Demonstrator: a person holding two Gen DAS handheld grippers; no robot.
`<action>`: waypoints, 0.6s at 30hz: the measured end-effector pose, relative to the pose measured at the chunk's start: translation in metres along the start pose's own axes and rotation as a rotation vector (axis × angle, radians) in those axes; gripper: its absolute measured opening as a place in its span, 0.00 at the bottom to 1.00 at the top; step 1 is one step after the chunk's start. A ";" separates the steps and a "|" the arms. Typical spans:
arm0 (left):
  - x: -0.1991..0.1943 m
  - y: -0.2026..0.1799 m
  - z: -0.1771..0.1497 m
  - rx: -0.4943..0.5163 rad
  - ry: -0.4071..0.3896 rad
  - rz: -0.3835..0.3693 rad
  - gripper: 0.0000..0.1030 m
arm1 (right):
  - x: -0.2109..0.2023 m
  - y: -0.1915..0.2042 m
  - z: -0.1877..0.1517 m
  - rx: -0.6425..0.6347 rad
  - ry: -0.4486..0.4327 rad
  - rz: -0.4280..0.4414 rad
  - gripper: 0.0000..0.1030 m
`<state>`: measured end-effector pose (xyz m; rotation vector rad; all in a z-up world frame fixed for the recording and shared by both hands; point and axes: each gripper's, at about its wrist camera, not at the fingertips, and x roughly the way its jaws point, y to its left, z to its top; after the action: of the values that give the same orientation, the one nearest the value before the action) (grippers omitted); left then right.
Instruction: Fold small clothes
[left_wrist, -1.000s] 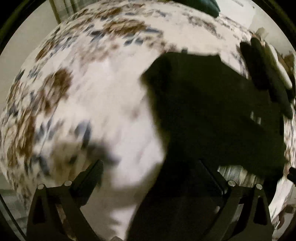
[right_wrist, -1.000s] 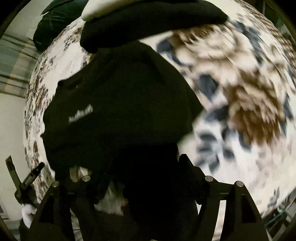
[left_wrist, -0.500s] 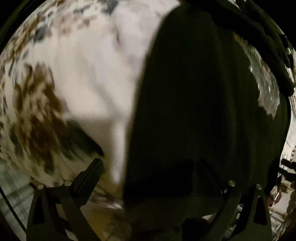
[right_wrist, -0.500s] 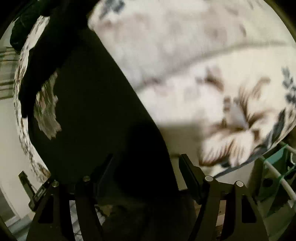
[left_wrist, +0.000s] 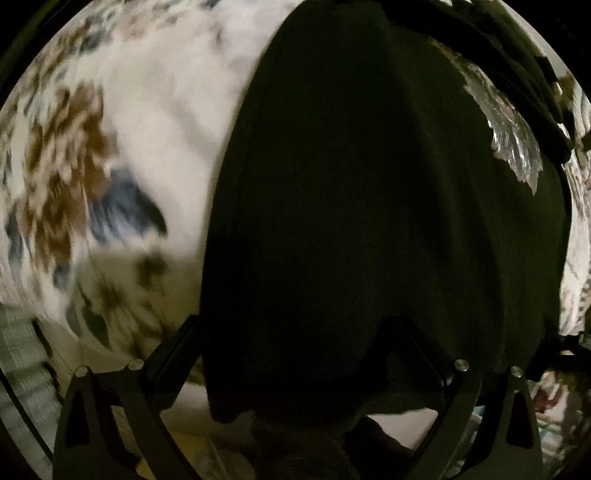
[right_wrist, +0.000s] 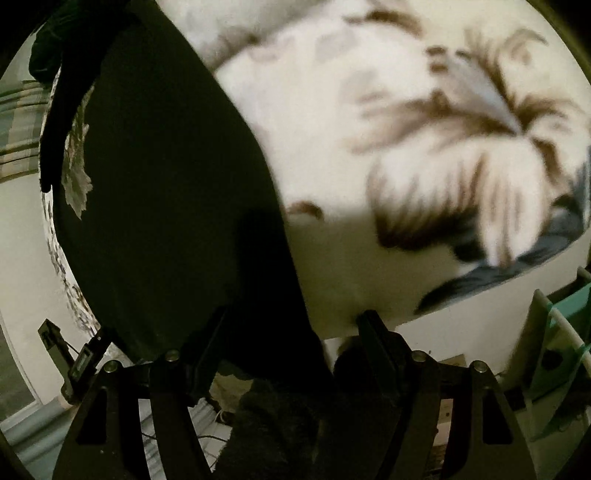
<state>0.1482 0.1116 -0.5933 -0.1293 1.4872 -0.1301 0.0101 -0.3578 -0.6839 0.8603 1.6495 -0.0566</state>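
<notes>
A black garment lies spread on a white bed cover with brown and blue flowers. Its near edge hangs over the front of the bed. My left gripper stands with its fingers wide apart at that near edge, the cloth lying across the gap. In the right wrist view the same garment fills the left half. My right gripper also has its fingers apart, with the garment's near corner draped between them. Neither pair of fingers is closed on the cloth.
More dark clothes lie at the far right of the bed. A teal and white rack stands low at the right. The other gripper's tool shows low at the left. The bed cover extends right.
Both grippers have drawn back to the bed's near edge, pulling the black garment flat and stretched out. The earlier bunched, lifted cloth now lies spread on the cover.
</notes>
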 end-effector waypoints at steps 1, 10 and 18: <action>-0.001 0.001 -0.006 -0.006 -0.012 -0.007 0.95 | 0.000 0.001 -0.001 -0.008 -0.003 0.000 0.71; -0.017 0.026 -0.030 -0.054 -0.134 -0.025 0.30 | 0.003 0.004 -0.011 -0.069 0.022 0.068 0.44; -0.069 0.027 -0.060 -0.017 -0.252 -0.052 0.14 | -0.027 0.038 -0.049 -0.121 -0.046 0.024 0.08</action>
<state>0.0826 0.1491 -0.5347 -0.1909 1.2344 -0.1381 -0.0091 -0.3206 -0.6312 0.7811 1.5827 0.0394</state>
